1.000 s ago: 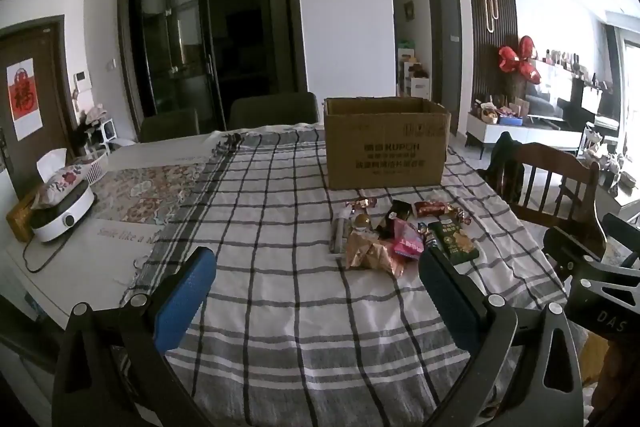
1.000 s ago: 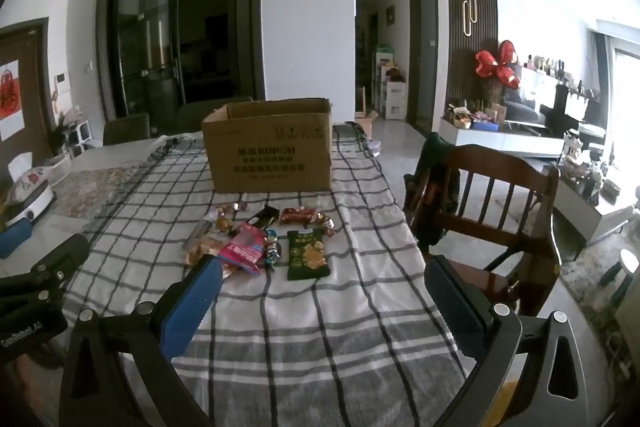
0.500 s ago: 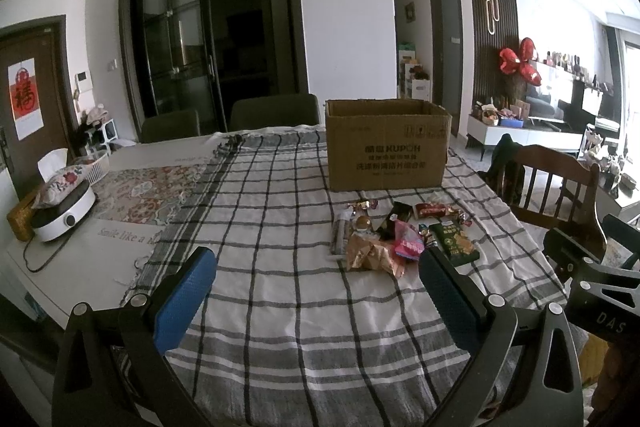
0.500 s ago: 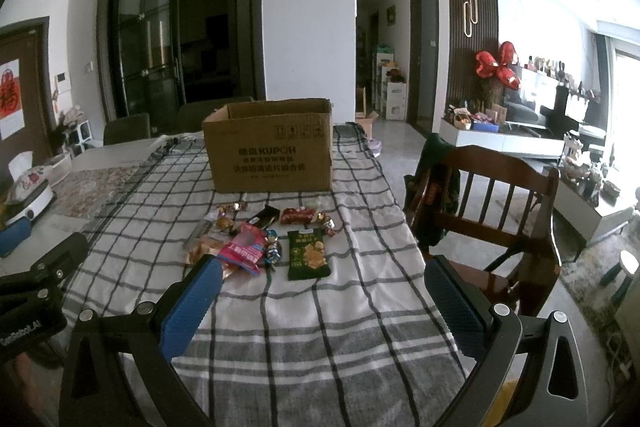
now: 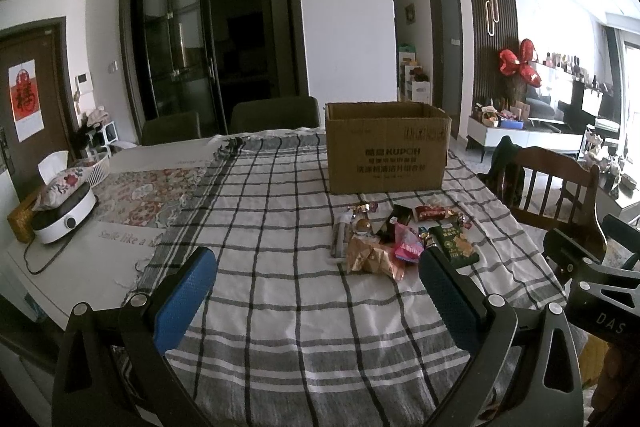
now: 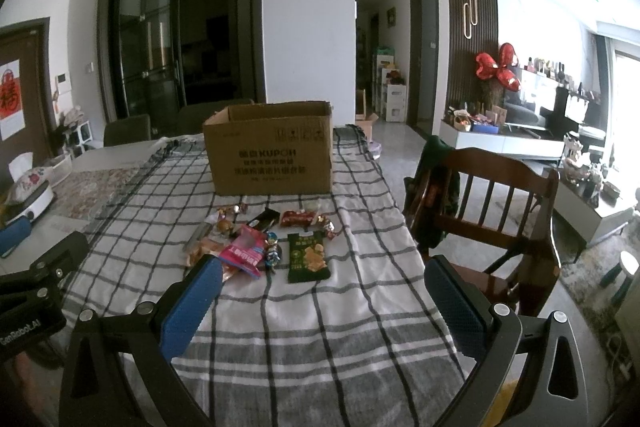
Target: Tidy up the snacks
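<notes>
A pile of several snack packets (image 5: 384, 247) lies on the checked tablecloth (image 5: 280, 291), in front of an open cardboard box (image 5: 386, 157). The pile holds a green packet (image 6: 308, 257), a pink packet (image 6: 244, 253) and a red bar (image 6: 298, 218). The box also shows in the right wrist view (image 6: 272, 151). My left gripper (image 5: 316, 267) is open and empty, short of the pile and to its left. My right gripper (image 6: 320, 275) is open and empty, just short of the green packet.
A wooden chair (image 6: 492, 211) stands at the table's right side. A white appliance (image 5: 64, 211) with a floral cushion and a basket sit at the table's left end. Dark chairs (image 5: 276, 115) stand behind the far edge.
Both grippers have crept slightly forward toward the snack pile. Nothing was taken hold of and the jaws stay open.
</notes>
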`<state>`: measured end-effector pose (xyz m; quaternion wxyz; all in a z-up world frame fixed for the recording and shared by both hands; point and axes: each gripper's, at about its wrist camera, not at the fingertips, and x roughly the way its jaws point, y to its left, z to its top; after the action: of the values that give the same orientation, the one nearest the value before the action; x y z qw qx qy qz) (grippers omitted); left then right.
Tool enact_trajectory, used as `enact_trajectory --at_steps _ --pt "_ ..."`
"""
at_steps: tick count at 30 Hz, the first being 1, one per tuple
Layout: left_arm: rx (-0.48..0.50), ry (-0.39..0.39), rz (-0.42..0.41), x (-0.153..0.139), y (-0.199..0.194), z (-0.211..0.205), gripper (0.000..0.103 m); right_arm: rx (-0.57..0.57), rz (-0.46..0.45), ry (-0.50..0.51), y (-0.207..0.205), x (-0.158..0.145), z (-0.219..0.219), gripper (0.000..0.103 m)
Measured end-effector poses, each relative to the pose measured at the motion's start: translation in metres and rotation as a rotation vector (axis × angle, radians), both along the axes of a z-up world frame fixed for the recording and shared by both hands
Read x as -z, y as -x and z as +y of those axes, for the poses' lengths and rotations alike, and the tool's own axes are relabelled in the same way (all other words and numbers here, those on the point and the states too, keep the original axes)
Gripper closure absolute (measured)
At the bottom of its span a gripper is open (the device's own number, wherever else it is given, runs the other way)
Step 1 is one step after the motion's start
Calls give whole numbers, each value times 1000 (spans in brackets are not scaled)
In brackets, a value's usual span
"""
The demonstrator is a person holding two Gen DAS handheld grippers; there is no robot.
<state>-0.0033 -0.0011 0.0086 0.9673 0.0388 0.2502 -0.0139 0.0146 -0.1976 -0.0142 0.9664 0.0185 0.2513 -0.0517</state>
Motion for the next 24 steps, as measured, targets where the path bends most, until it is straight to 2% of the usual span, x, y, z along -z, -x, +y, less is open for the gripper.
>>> enact_trajectory --at_steps 24 --pt "0 0 -6 1 2 0 0 0 -1 1 0 0 0 1"
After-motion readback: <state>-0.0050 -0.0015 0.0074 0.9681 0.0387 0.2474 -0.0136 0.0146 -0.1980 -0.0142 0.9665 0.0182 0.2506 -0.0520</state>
